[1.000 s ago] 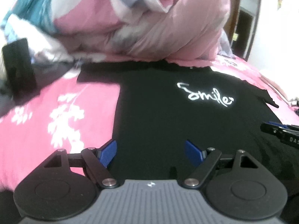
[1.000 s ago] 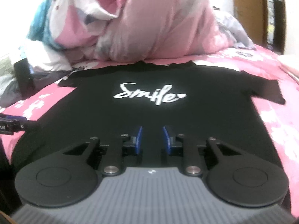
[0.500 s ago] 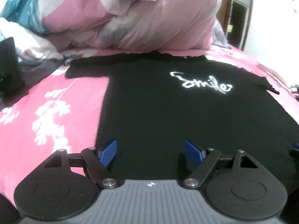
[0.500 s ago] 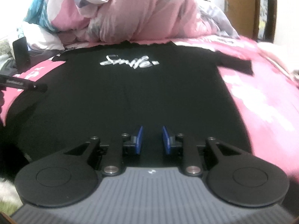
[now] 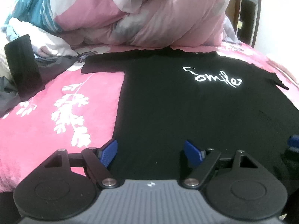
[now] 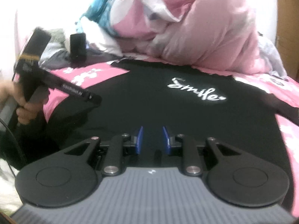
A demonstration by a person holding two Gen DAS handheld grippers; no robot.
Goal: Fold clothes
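Note:
A black T-shirt [image 5: 177, 108] with a white "Smile" print [image 5: 213, 77] lies spread flat, front up, on the pink floral bedsheet [image 5: 56, 115]. My left gripper [image 5: 151, 152] is open wide, low over the shirt's lower left edge, with nothing between its blue pads [image 5: 109, 153]. My right gripper [image 6: 152, 140] hovers over the shirt's [image 6: 168, 112] lower middle. Its pads stand a narrow gap apart with nothing held between them. In the right wrist view a hand [image 6: 24, 110] holds the left gripper, whose fingers [image 6: 89, 96] reach over the shirt's left side.
A heap of pink, white and teal bedding [image 5: 149, 13] rises behind the shirt's collar. A black rectangular object [image 5: 22, 65] stands on the sheet at far left. A dark doorway [image 5: 246, 18] shows at far right. Bare pink sheet [image 6: 291, 130] flanks both sides of the shirt.
Both cameras have shifted. The right view swung left, bringing the hand-held left gripper into fuller sight. The left view drew nearer the shirt's left edge. Neither gripper's opening has changed.

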